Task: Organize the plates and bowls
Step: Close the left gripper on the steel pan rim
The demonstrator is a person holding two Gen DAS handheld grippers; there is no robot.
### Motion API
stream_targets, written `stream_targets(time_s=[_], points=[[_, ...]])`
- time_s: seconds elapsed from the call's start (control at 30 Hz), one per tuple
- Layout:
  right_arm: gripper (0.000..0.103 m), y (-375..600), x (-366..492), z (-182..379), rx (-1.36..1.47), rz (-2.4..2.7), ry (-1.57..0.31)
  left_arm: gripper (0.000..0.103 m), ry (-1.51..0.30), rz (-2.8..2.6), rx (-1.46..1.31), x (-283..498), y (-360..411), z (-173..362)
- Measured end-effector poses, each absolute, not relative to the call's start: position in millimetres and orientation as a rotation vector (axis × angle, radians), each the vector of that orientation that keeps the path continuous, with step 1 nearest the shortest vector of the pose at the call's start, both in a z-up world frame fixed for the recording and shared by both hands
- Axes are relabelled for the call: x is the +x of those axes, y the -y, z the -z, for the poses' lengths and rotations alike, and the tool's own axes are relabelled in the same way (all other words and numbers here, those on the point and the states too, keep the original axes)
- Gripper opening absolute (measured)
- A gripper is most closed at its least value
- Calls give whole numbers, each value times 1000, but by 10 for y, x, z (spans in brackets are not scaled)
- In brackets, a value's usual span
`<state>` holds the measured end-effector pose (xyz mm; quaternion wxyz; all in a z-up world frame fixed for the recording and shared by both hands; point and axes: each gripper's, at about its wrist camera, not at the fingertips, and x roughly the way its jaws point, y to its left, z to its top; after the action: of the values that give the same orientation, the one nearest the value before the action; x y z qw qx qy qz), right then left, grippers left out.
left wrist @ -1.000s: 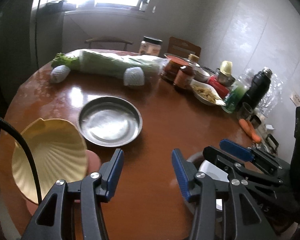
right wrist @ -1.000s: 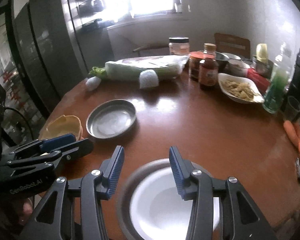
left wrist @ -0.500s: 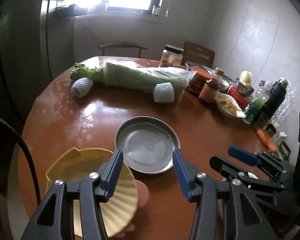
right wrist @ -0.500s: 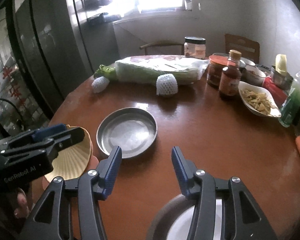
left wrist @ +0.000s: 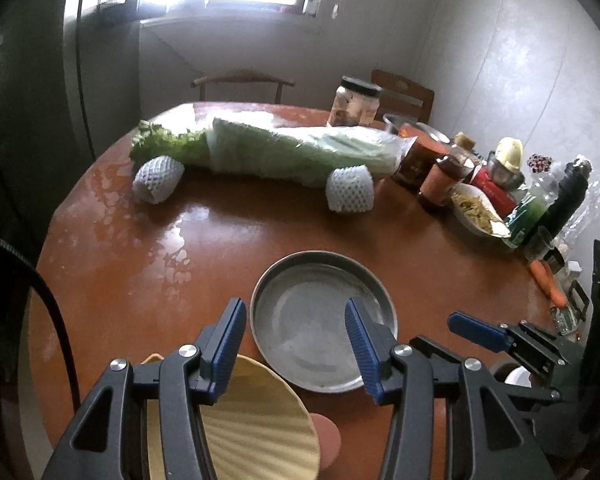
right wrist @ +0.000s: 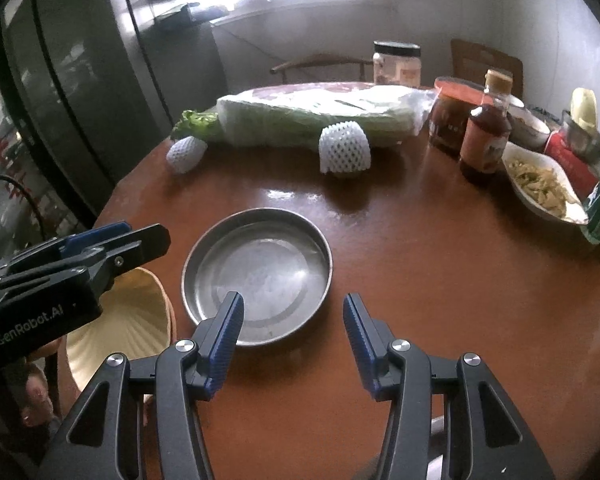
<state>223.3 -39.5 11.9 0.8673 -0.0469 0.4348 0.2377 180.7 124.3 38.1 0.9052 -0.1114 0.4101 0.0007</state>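
Metal plate [left wrist: 322, 320] sits beside yellow shell bowl [left wrist: 256, 436] on table [left wrist: 140, 264].

Round metal plate [right wrist: 258, 274] upright, empty — yellow shell-shaped dish [right wrist: 120, 322] just beside.

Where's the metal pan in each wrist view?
Left wrist: metal pan sits low centre, partly behind the near fingers, right of the yellow shell dish.
Right wrist: metal pan sits left of centre, its near rim behind one fingertip.
Shared landmark: the white foam net beyond the pan, by the wrapped cabbage.
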Motion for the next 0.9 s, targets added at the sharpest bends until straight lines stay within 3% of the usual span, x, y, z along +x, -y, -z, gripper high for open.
stream_targets(time_s=[0.4, 0.5, 0.77, 0.9], points=[[53, 252, 2521, 189, -88, -428, -1031, 51, -986, -21, -271, 2173, -1373, 2], [53, 194, 2550, 243, -80, -442, -1061, 44, -1011, 15, -290, 2222, -1356, 78], [53, 110, 2597, 339, -118, -416, -1083, 44, -1043, -5, -274, 2301, -1342, 193], [51, 98, 2624, 438, -113, -425, -1110, 39, -1062, -4, -271, 2327, -1329, 255]])
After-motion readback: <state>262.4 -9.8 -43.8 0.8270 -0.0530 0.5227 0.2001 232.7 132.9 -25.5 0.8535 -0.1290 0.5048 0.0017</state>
